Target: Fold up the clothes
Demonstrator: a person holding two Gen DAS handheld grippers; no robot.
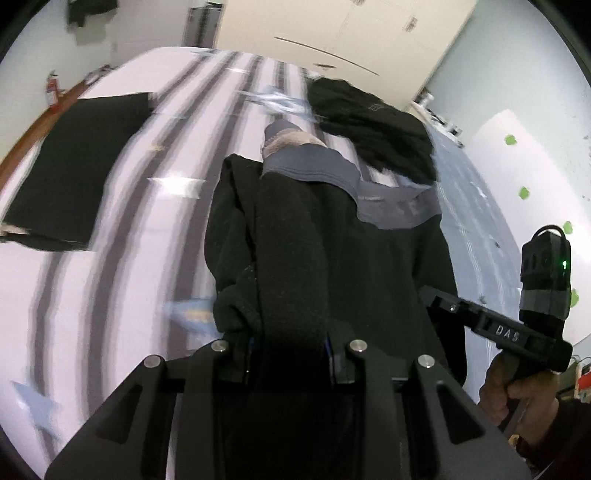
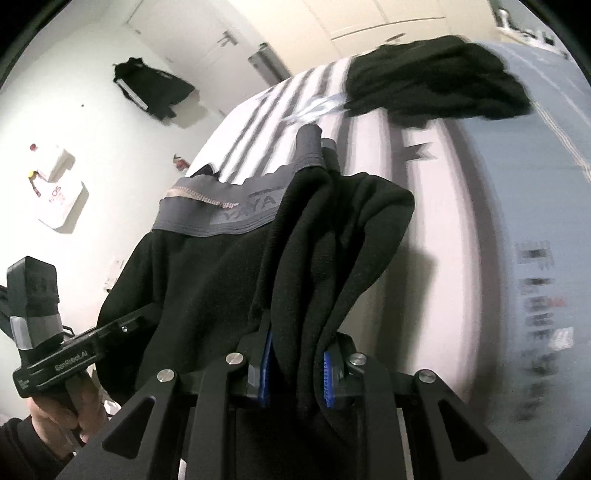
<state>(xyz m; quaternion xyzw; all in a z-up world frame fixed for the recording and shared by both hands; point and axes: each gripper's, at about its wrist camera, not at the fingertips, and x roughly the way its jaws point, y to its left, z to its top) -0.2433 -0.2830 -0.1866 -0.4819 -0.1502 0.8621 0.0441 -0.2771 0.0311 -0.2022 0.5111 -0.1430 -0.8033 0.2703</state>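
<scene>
A black garment with a grey waistband hangs in the air over a striped bed, stretched between both grippers. My left gripper is shut on a bunched black edge of it. My right gripper is shut on another bunch of the same garment, its blue pads pressed into the cloth. The waistband sags between the two grips. Each view shows the other gripper off to the side: the right one and the left one, each held by a hand.
A loose pile of black clothes lies at the far side of the bed, seen again as a dark heap. A flat folded black piece lies at the left. Cream wardrobe doors stand behind. A dark item hangs on the wall.
</scene>
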